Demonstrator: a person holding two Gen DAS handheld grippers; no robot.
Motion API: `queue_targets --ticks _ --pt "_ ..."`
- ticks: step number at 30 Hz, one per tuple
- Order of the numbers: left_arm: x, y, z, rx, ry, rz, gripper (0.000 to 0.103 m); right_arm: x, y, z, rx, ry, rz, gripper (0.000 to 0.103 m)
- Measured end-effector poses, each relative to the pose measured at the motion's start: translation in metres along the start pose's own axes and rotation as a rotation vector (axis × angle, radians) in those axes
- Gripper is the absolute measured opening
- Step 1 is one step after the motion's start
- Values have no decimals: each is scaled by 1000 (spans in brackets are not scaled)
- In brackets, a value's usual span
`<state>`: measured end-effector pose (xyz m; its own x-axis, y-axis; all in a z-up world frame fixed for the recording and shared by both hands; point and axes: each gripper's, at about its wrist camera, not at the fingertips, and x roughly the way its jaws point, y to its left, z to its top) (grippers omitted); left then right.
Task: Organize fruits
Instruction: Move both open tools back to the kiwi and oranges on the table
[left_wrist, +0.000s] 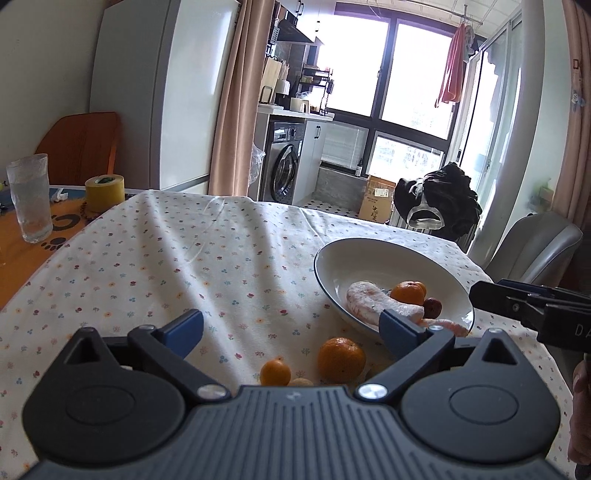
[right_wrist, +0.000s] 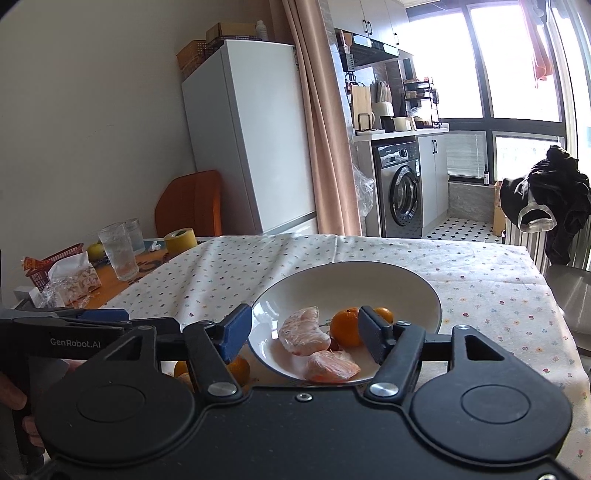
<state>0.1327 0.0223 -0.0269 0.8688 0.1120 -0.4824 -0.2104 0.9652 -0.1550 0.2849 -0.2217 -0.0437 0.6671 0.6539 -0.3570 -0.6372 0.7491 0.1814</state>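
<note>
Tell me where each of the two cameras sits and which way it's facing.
Left wrist: sits on the left gripper, low above the floral tablecloth, facing loose oranges and the window; its open fingers show.
Right wrist: sits on the right gripper, facing the white bowl; open fingers and a hand show.
Shared: bowl, wrapped pomelo wedges, fridge, washing machine, and each other's gripper.
</note>
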Motion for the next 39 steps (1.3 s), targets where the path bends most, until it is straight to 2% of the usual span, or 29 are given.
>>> queue_targets --ticks 4,9,19,22,28,32,35,39 --pt "-5 3 -8 -23 13 -8 101 -5 6 -3 -5 -1 18 89" --pt "-9 6 -19 -57 22 -11 102 -16 13 -4 -6 -9 63 103" --pt "-15 14 -33 -81 44 -22 103 -21 18 -11 -5 21 53 103" --pt "-18 14 -36 -69 33 14 103 -19 22 -16 -15 65 17 103" --pt "-18 15 -40 -73 40 -4 102 -21 26 -28 -32 81 46 103" --pt "-16 12 -43 -74 43 -18 100 -17 28 -33 -36 88 25 103" --pt "-14 11 -44 -74 45 -29 96 -13 25 -36 -25 92 11 101" --pt "-7 8 -45 -79 58 -37 86 -7 19 -39 -7 101 21 93"
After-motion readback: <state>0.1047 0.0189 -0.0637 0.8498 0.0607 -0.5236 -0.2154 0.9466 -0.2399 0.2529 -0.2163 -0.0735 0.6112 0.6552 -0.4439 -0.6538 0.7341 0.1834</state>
